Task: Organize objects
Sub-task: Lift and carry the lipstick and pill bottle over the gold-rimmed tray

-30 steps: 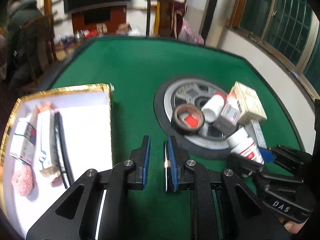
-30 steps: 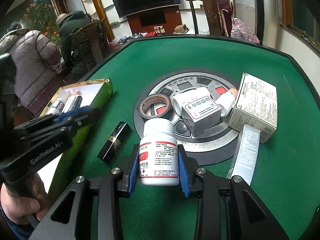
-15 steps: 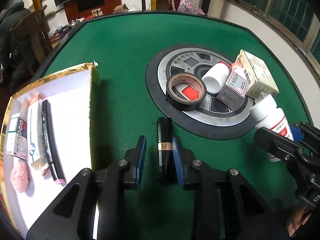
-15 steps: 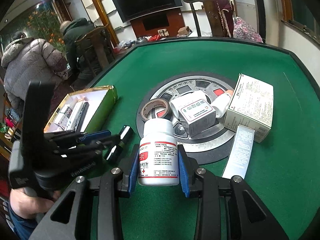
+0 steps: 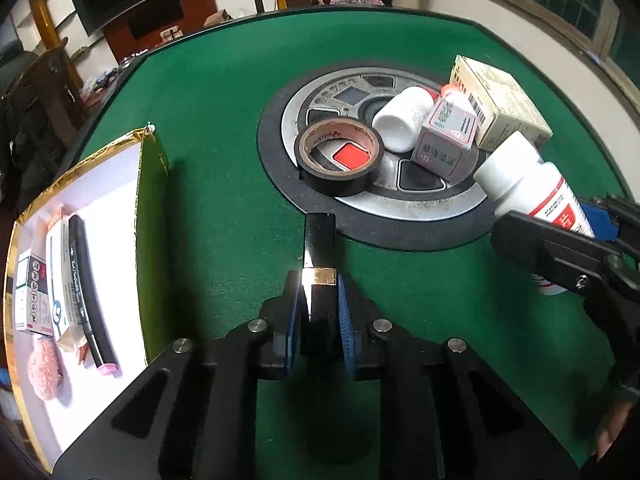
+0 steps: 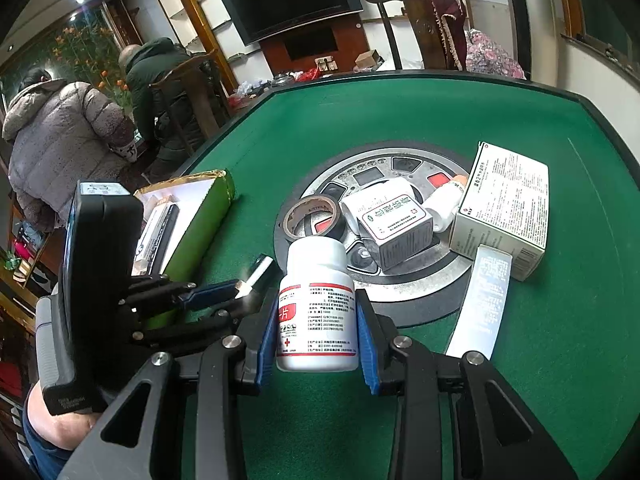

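The left gripper (image 5: 318,312) is clamped on the black lipstick (image 5: 319,248), near the disc's edge on the green table (image 5: 224,92); whether it is lifted I cannot tell. The right gripper (image 6: 318,336) is clamped on the white bottle (image 6: 318,300). The gold-rimmed box (image 5: 150,208) lies to the left — my judgement: carry the lipstick level, clear the near wall, and lay it beside the pen (image 5: 86,284) before letting go.
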